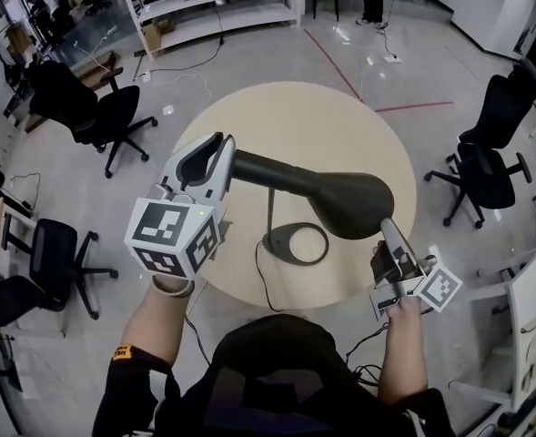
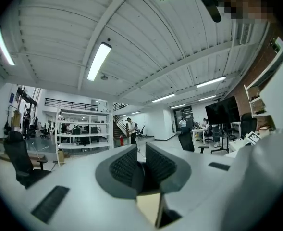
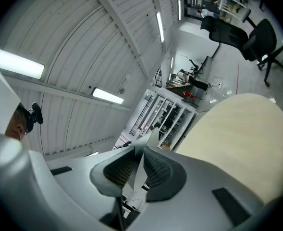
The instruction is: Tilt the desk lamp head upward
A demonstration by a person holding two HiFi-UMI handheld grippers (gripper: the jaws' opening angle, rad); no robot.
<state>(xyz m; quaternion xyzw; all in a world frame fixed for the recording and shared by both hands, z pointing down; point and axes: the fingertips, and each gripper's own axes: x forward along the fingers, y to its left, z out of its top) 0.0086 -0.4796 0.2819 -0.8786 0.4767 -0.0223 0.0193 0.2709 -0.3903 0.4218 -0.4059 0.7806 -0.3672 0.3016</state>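
A dark grey desk lamp stands on the round beige table (image 1: 340, 121). Its ring base (image 1: 297, 244) sits near the front edge. The cone-shaped lamp head (image 1: 340, 200) lies roughly level above the table and tapers to a narrow neck (image 1: 258, 167) at the left. My left gripper (image 1: 220, 157) is shut on the end of that neck, which shows as a dark piece (image 2: 141, 173) between the pads of the left gripper (image 2: 141, 167). My right gripper (image 1: 385, 228) is at the shade's lower right edge. The right gripper (image 3: 138, 170) pinches the thin grey shade rim (image 3: 142, 153).
A black cable (image 1: 261, 285) runs from the base over the table's front edge. Black office chairs stand at the left (image 1: 99, 116), the near left (image 1: 54, 253) and the right (image 1: 490, 153). White shelving (image 1: 217, 3) lines the back, and a white desk (image 1: 533, 312) stands at the right.
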